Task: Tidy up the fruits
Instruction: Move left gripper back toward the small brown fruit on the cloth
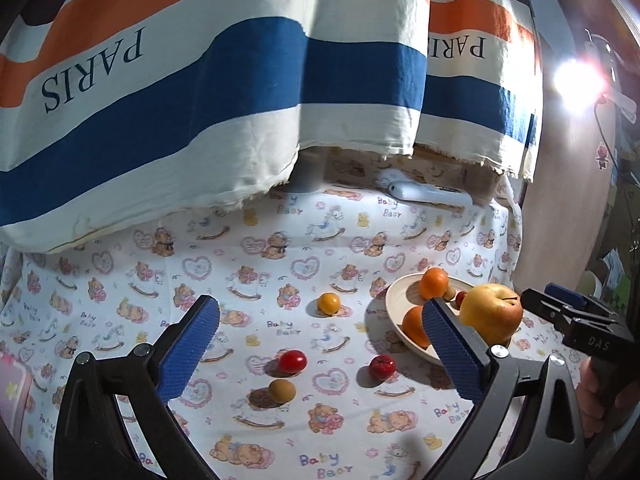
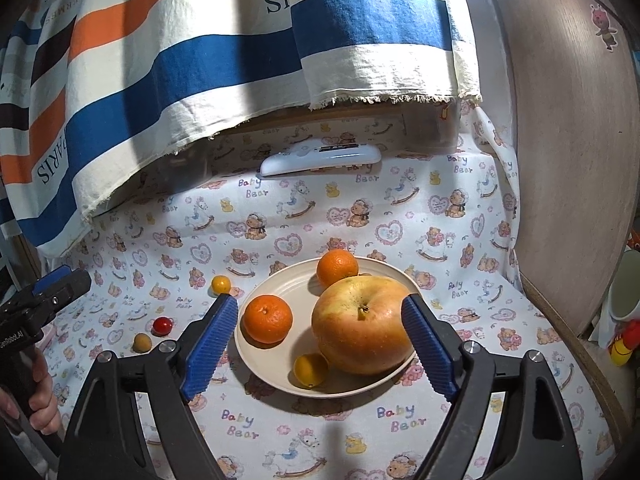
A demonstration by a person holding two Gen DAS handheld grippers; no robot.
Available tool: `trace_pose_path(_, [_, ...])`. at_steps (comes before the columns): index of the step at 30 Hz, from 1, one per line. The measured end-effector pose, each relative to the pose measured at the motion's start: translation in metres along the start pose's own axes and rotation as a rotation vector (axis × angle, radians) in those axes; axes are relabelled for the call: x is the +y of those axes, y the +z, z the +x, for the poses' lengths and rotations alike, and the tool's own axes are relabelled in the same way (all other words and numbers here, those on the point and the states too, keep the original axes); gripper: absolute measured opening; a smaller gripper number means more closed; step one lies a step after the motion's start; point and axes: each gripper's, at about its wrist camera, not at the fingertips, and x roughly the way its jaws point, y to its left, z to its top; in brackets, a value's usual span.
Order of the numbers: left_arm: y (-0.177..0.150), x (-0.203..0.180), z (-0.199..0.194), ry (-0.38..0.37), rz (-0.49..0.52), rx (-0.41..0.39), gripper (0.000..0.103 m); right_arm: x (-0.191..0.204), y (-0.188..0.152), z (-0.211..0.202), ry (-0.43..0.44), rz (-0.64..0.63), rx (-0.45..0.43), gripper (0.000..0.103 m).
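My right gripper is open over a cream plate. A big yellow-red apple lies between its blue pads, close to the right pad and well clear of the left one. Two oranges and a small yellow fruit share the plate. My left gripper is wide open and holds nothing. Below it on the cloth lie a small yellow fruit, two red tomatoes and a brown fruit. The plate is to its right.
A teddy-print cloth covers the table. A striped PARIS fabric hangs over the back. A white flat device lies at the back. A wooden panel and a mug are on the right, a bright lamp beyond.
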Motion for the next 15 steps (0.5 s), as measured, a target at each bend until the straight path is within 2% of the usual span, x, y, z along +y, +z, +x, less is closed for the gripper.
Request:
trace_pose_path(2, [-0.004,0.000,0.000,0.003,0.020,0.000,0.101,0.000,-0.001,0.002,-0.003,-0.002,0.004,0.090])
trace_pose_path(6, [-0.011,-0.005,-0.006,0.022,0.058,-0.041,0.102,0.001,-0.002,0.005,-0.014,-0.006,0.009,0.091])
trace_pose_path(11, [-0.017,-0.003,-0.012,0.012,0.041,-0.104,0.102,0.002,-0.004,0.009,-0.015,-0.011,0.027,0.091])
trace_pose_path(15, [-0.019,-0.004,-0.013,0.026,0.042,-0.126,0.102,0.003,-0.005,0.009,-0.014,-0.012,0.029,0.091])
